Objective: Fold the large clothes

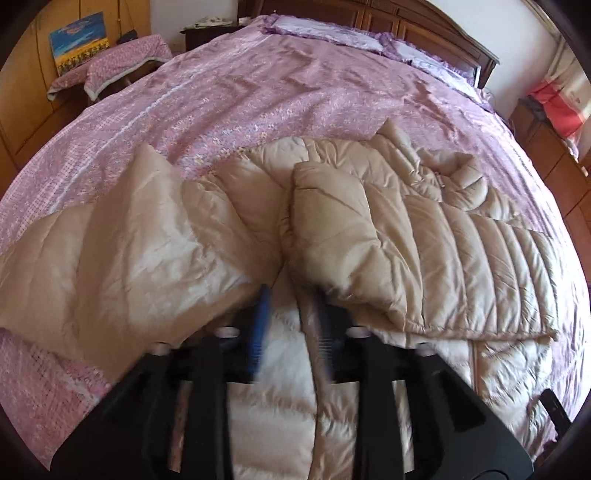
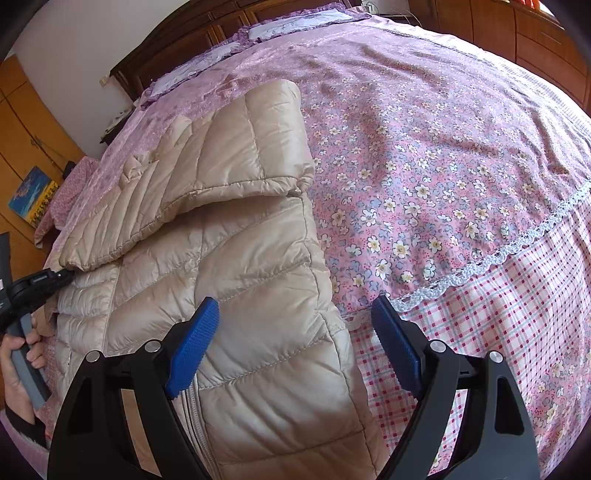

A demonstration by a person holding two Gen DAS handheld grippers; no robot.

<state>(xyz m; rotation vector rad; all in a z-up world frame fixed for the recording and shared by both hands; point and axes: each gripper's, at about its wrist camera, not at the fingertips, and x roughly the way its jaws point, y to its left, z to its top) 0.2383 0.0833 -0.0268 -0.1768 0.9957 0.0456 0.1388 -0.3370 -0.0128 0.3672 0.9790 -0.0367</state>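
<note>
A beige quilted down jacket [image 1: 406, 240] lies on the pink bedspread [image 1: 258, 103]. One sleeve [image 2: 221, 155] is folded across its body. My left gripper [image 1: 291, 295] is low over the jacket near that fold. Its blue pads [image 1: 263, 314] are blurred and stand a little apart, and I cannot see them pressing on the fabric. From the right wrist view the left gripper [image 2: 55, 275] sits at the jacket's left edge, held by a hand [image 2: 18, 362]. My right gripper [image 2: 295, 332] is wide open above the jacket's right hem, with one pad over the jacket [image 2: 240, 280] and the other over the bedspread [image 2: 443, 166].
Lilac pillows [image 1: 332, 29] and a dark wooden headboard [image 1: 443, 40] are at the bed's far end. A cloth-covered side table [image 1: 122, 59] with a painting [image 1: 79, 37] stands to the left, by wooden cupboards. Red fabric [image 1: 554, 107] lies off the bed to the right.
</note>
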